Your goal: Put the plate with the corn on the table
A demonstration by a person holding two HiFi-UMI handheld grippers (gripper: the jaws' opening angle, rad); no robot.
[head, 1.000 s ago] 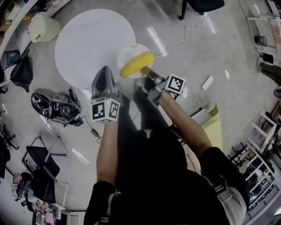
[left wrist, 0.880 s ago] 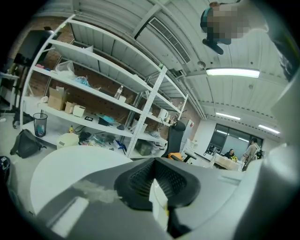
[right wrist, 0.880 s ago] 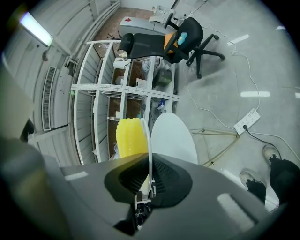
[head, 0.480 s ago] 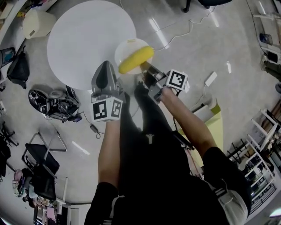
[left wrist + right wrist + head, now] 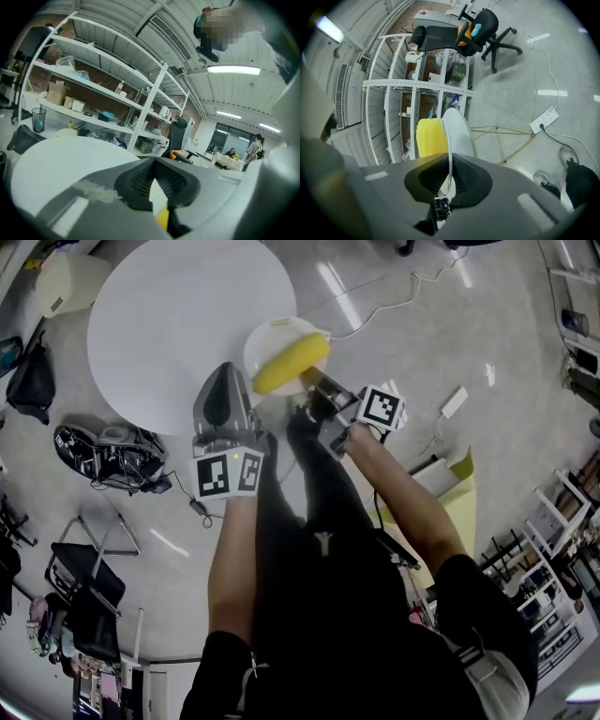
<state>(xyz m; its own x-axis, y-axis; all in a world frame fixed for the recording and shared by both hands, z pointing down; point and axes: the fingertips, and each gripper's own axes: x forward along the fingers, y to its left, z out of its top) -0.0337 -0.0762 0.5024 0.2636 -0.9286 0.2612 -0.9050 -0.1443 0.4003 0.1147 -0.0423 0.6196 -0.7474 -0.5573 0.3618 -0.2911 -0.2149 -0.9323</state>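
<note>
The right claw (image 5: 315, 388) is clenched on the near rim of the white plate (image 5: 274, 341). In the right gripper view its two dark pads (image 5: 465, 174) press on either face of the thin rim, with the plate (image 5: 461, 136) seen edge-on and the yellow corn (image 5: 427, 138) lying against its upper face. From the head view the corn (image 5: 292, 363) lies across the plate, one end poking over the rim toward the right claw.

The plate sits at the right-hand edge of the round white surface (image 5: 178, 315), partly over it and partly over the grey floor (image 5: 422, 324) — whether it touches the surface cannot be told.

The left claw (image 5: 223, 373) is just beside the plate, on its left and over the surface's near edge. It is apart from the plate and grasps nothing. In the left gripper view its pads (image 5: 140, 180) are drawn together at the tips, with only a thin white and yellow sliver showing in the slit below them, and the pale surface (image 5: 61, 159) spreads out ahead.

A white power strip (image 5: 453, 401) lies on the floor to the right.
</note>
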